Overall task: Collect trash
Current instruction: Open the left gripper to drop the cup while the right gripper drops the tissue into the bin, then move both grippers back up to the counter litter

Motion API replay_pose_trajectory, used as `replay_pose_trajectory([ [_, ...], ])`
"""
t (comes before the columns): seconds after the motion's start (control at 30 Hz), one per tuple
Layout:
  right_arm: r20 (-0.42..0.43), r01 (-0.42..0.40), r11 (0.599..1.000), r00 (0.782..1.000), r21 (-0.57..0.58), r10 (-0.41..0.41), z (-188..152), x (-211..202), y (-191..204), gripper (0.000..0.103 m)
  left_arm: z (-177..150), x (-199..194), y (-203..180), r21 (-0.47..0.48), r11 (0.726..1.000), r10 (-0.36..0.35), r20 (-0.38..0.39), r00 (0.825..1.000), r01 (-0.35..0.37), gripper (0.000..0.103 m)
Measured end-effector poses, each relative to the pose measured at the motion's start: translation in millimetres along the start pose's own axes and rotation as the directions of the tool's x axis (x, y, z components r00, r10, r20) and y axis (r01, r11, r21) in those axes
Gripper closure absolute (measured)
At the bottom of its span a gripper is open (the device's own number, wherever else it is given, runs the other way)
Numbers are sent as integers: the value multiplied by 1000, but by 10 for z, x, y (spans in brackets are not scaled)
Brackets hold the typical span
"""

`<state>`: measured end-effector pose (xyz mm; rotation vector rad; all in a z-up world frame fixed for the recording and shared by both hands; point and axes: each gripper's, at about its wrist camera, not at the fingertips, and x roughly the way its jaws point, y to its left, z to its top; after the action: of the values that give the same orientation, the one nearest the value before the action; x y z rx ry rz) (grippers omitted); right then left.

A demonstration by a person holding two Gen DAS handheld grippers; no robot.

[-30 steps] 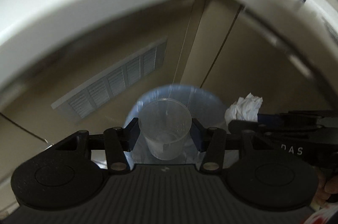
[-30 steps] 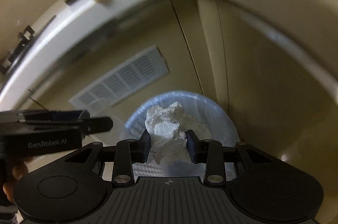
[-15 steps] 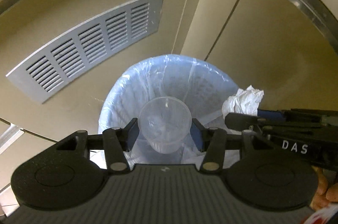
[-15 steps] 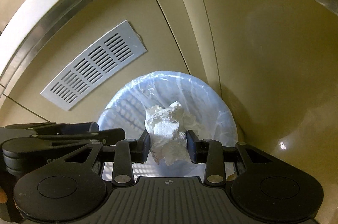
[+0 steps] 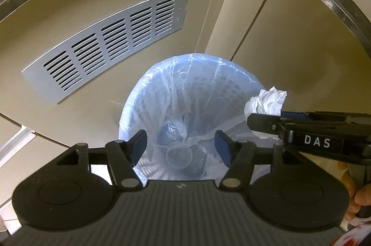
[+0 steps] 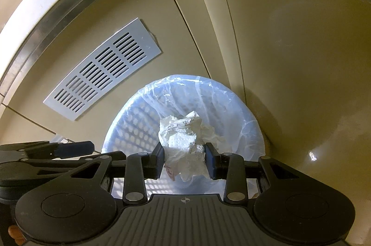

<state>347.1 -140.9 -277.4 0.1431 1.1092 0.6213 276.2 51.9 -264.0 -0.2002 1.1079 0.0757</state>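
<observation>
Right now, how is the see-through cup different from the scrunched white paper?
The clear plastic cup lies down inside the lined trash bin; the crumpled paper hangs above it. The left tongs are open and empty; the right tongs pinch the paper. The cup is smooth, the paper wrinkly. Both are trash.

dim warm light | sharp focus | fisheye-bent edges | glare spot on floor (image 6: pixel 312 156)
</observation>
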Motion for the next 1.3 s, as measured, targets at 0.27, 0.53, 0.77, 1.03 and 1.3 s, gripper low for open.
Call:
replay_pose_trajectory([
  [0.27, -47, 5, 1000, 999, 24, -4, 8, 113, 2, 49, -19, -42, 62, -13, 1000, -1, -4, 1000, 1, 41],
  [0.53, -48, 22, 999, 999, 27, -21, -21, 108, 4, 44, -36, -93, 89, -15, 1000, 2, -2, 1000, -2, 41],
  [0.77, -48, 36, 999, 998, 40, -34, -54, 13, 9, 43, -35, -233, 115, -10, 1000, -7, 13, 1000, 7, 41],
  [1.03, -33, 47, 998, 998, 48, -46, -89, -178, 80, 42, -27, -474, 105, 1, 1000, -23, 34, 999, 23, 41],
  [1.3, 1, 42, 997, 999, 60, -42, -92, -468, 174, 41, 0, -826, 134, 7, 999, -36, 64, 997, 36, 41],
])
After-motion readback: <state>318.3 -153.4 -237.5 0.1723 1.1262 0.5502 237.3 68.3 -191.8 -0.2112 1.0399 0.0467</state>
